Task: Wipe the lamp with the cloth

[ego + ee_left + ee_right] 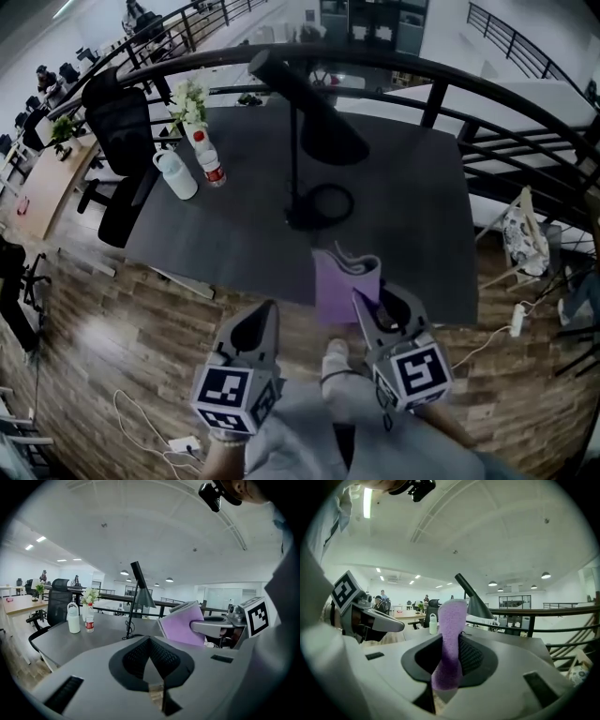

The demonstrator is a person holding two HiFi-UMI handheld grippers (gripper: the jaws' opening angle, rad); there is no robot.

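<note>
The right tool [449,660] is clamping its jaws on a purple cloth [452,620]. The cloth is standing up out of the jaws as a folded strip, so most of its free part is projecting ahead of the tool, which looks like a hold meant to offer a wiping edge to the lamp. The left tool [150,645] is showing its jaws together with nothing between them. It is hanging level with the right tool and off to that tool's left, apparently idling.

Ahead of both tools, the dark surface [403,216] is carrying the black desk lamp [294,159], the thing to be wiped. Its round base and looped cord are lying just beyond the cloth's upper edge in the head view. Its cone shade is tilting away farther out, well apart from the cloth, so wiping is not yet under way. I judge the cloth is being carried toward the lamp.

Farther ahead and to the left of the tools, a white flask [176,173], a clear bottle with a red label [211,164] and a small bunch of flowers [190,103] are standing near the surface's far left corner, clear of the lamp.

The bottle's label is too small to read. The cubes on the tools are showing only square marker patterns, and no other writing is legible.
</note>
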